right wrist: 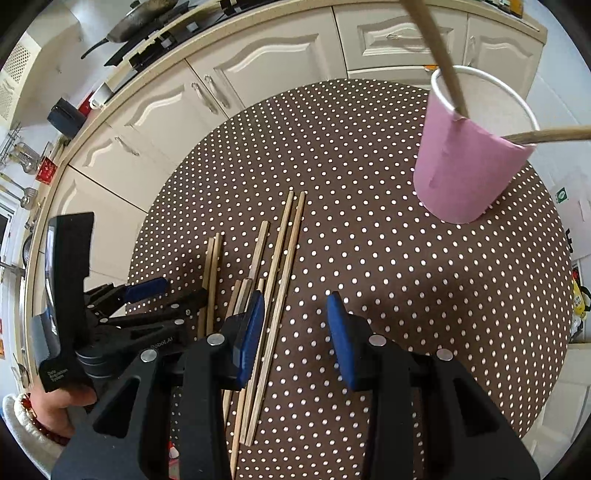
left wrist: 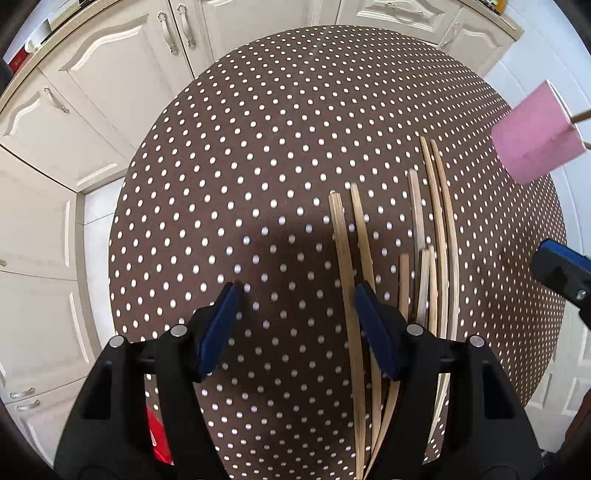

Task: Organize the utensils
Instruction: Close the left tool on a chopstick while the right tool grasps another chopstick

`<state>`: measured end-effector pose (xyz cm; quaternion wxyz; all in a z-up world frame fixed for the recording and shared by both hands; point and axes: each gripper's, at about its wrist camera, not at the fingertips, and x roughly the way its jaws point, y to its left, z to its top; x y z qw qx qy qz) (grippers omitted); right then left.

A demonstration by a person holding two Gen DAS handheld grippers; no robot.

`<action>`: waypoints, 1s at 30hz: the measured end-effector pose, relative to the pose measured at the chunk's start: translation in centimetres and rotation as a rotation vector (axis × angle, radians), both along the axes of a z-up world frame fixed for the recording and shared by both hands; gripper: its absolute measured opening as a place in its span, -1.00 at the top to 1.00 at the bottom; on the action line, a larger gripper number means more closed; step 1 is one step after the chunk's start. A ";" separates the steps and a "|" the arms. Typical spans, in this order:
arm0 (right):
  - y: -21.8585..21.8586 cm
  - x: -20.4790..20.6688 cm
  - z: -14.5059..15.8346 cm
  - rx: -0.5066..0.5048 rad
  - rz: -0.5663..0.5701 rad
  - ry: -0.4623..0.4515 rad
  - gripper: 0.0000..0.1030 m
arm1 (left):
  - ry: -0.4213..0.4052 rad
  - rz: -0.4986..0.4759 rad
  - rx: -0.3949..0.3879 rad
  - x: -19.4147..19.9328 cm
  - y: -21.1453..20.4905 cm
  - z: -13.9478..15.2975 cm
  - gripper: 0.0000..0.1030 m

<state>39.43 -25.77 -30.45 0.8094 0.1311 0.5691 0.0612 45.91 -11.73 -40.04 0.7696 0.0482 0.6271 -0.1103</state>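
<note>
Several wooden chopsticks (left wrist: 430,243) lie side by side on the brown polka-dot table (left wrist: 258,155); they also show in the right wrist view (right wrist: 280,258). A pink cup (right wrist: 469,162) stands at the far right with two sticks (right wrist: 439,51) leaning in it; it shows at the right edge of the left wrist view (left wrist: 535,136). My left gripper (left wrist: 297,291) is open and empty, its right finger over the leftmost chopsticks. My right gripper (right wrist: 295,301) is open and empty, its left finger over the chopsticks. The left gripper also shows in the right wrist view (right wrist: 147,295).
White kitchen cabinets (right wrist: 258,62) run behind the round table. A counter with a pan (right wrist: 144,16) and utensils lies at the upper left. The table edge (right wrist: 554,295) curves close on the right.
</note>
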 end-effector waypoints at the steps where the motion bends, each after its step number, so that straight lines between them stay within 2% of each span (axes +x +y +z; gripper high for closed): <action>1: 0.0 0.3 -0.3 0.001 0.004 0.007 0.35 | 0.004 -0.002 0.016 0.3 -0.2 -0.2 -0.26; 4: 0.0 1.3 -0.9 0.000 0.016 0.026 0.35 | -0.005 -0.022 0.055 1.1 -0.9 -0.4 -0.26; 7: 0.3 2.3 -1.6 0.001 0.033 0.046 0.35 | -0.001 -0.010 0.050 1.8 -1.0 -0.5 -0.23; 9: 0.6 3.0 -2.2 -0.001 0.048 0.065 0.35 | -0.004 -0.004 0.048 2.3 -1.2 -0.4 -0.09; 14: 1.3 4.4 -3.7 -0.028 0.077 0.103 0.35 | -0.010 0.015 0.042 2.8 -0.7 -0.3 0.10; 18: 1.6 5.1 -4.7 -0.072 0.091 0.122 0.46 | -0.010 0.016 0.040 3.0 -0.1 -0.2 0.15; 25: 3.6 6.5 -4.8 -0.160 0.143 0.120 0.46 | -0.012 0.025 0.049 2.9 -0.2 -0.3 0.17; 26: 4.0 6.6 -4.9 -0.177 0.152 0.119 0.47 | -0.015 0.024 0.044 3.0 -0.2 -0.3 0.27; 27: 4.3 6.7 -4.9 -0.191 0.158 0.117 0.51 | -0.019 0.024 0.041 2.7 -0.6 -0.1 0.47; 30: 4.6 6.7 -5.0 -0.230 0.170 0.113 0.73 | -0.012 0.014 0.023 2.7 -1.2 0.0 0.78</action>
